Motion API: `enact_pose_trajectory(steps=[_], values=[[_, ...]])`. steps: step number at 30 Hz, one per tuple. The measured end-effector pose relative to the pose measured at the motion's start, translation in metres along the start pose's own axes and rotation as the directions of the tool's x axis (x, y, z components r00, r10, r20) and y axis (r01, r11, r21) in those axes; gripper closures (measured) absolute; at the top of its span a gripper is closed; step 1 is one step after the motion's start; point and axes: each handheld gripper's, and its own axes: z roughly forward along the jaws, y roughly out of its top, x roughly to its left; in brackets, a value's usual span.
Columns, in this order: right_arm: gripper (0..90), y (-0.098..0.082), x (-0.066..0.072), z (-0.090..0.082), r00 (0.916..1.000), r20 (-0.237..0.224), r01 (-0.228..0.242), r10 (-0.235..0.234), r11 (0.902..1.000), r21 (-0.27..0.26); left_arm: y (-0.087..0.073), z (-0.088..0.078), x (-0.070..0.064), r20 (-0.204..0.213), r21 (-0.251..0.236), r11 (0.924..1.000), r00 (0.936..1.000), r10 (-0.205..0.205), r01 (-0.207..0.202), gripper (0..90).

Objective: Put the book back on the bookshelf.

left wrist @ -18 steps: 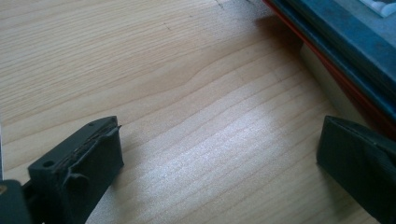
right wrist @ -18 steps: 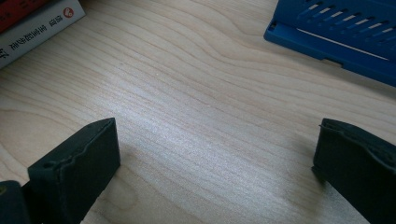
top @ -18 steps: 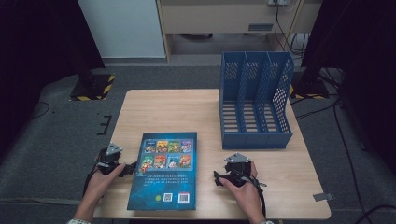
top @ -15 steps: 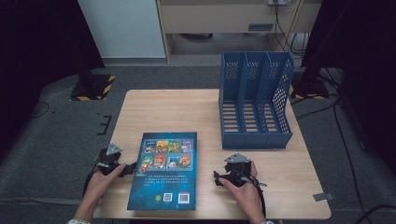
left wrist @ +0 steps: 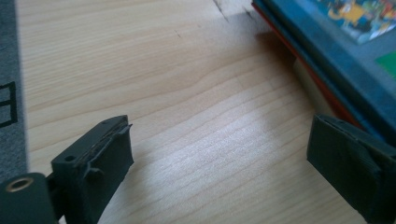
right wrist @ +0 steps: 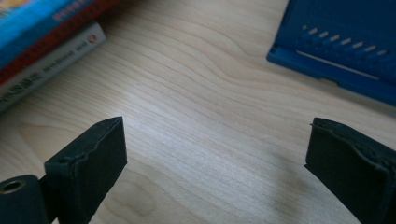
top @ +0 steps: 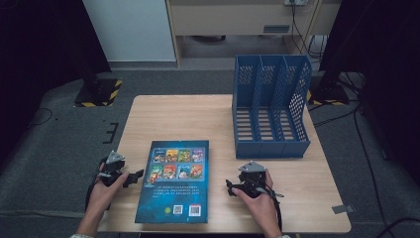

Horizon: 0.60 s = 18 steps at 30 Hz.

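Centrally on the pale wood-grain table (top: 208,119) lies a flat stack of books (top: 176,181), glossy dark-blue cover uppermost, red and white spines beneath. Left gripper (top: 136,175) rests just beside its left edge, matte black jaws spread, nothing between them. Right gripper (top: 230,187) sits to its right, apart, jaws likewise spread and empty. Behind stands a blue perforated plastic file rack (top: 270,111), three upright compartments.

High view overhead, claw views low (close), sharing table (top: 198,119)
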Motion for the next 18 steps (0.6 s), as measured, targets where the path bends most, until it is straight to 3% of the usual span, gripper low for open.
enact_pose_trajectory(steps=[2, 5, 9, 11, 15, 18], values=[[7.1, 0.001, 0.002, -0.002, 0.9999, -0.011, 0.002, -0.002, 0.9999, -0.01, 0.001, -0.004, 0.0, 0.001, -0.01, 0.9999, 1.0, -0.004, 0.004, 6.6], [7.4, 0.004, 0.009, -0.006, 0.9991, -0.038, 0.015, -0.016, 0.9996, -0.025, 0.002, -0.015, -0.007, 0.035, -0.025, 0.9996, 0.9993, -0.011, 0.012, 6.7], [8.1, 0.01, 0.02, -0.012, 0.995, -0.091, 0.036, -0.041, 0.998, -0.052, 0.002, -0.025, -0.021, 0.054, -0.042, 0.9991, 0.9985, 0.009, -0.007, 6.2], [9.5, 0.015, 0.032, -0.016, 0.9884, -0.138, 0.054, -0.063, 0.996, -0.071, 0.0, -0.029, -0.029, 0.093, -0.05, 0.9987, 0.9957, 0.002, 0.003, 4.9], [10.4, 0.02, 0.044, -0.019, 0.9791, -0.178, 0.083, -0.099, 0.9921, -0.094, -0.002, -0.029, -0.037, 0.101, -0.04, 0.9991, 0.9947, 0.019, -0.015, 4.4], [10.0, 0.025, 0.059, -0.02, 0.9566, -0.265, 0.093, -0.121, 0.9891, -0.114, -0.001, -0.027, -0.043, 0.143, -0.038, 0.9991, 0.9895, 0.021, -0.015, 4.2]])
